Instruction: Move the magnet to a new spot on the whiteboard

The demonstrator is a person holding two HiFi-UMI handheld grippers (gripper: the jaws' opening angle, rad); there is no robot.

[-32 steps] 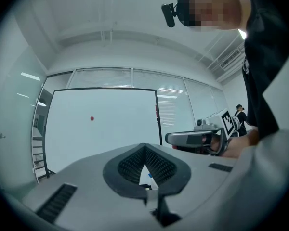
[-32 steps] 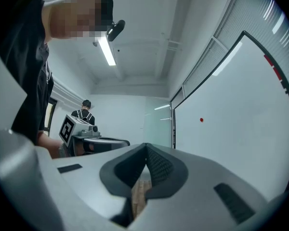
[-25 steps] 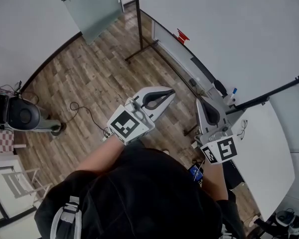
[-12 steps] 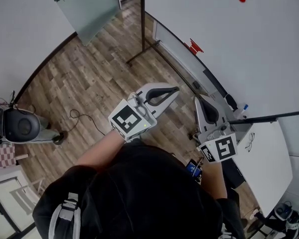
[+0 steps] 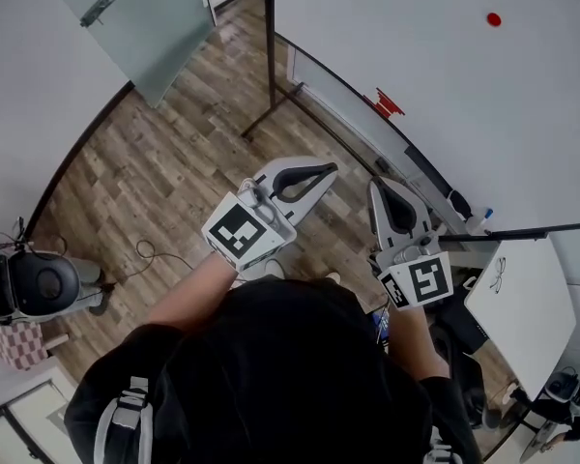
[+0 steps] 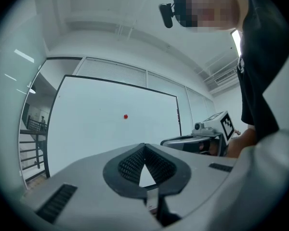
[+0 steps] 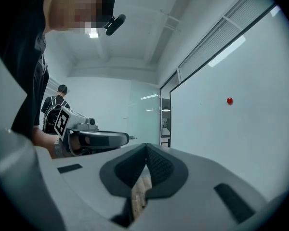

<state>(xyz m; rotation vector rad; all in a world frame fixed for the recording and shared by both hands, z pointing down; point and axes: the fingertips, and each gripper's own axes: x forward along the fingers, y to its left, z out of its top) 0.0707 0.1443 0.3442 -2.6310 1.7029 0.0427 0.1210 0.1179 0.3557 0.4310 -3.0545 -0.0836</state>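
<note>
With my left gripper [image 5: 327, 170] and right gripper [image 5: 375, 187] both closed and empty, I'd pinch the whiteboard's [image 5: 416, 66] red magnet [image 5: 493, 18], likely light, rigid and clingy, by its rim.

I hold both grippers up before my chest, side by side and apart. My left gripper [image 5: 327, 169] angles forward and to the right, its jaws pressed together with nothing between them. My right gripper [image 5: 377, 186] points ahead, its jaws closed too, and empty. My left forearm [image 5: 188, 293] and right forearm [image 5: 411, 336] are bare.
</note>
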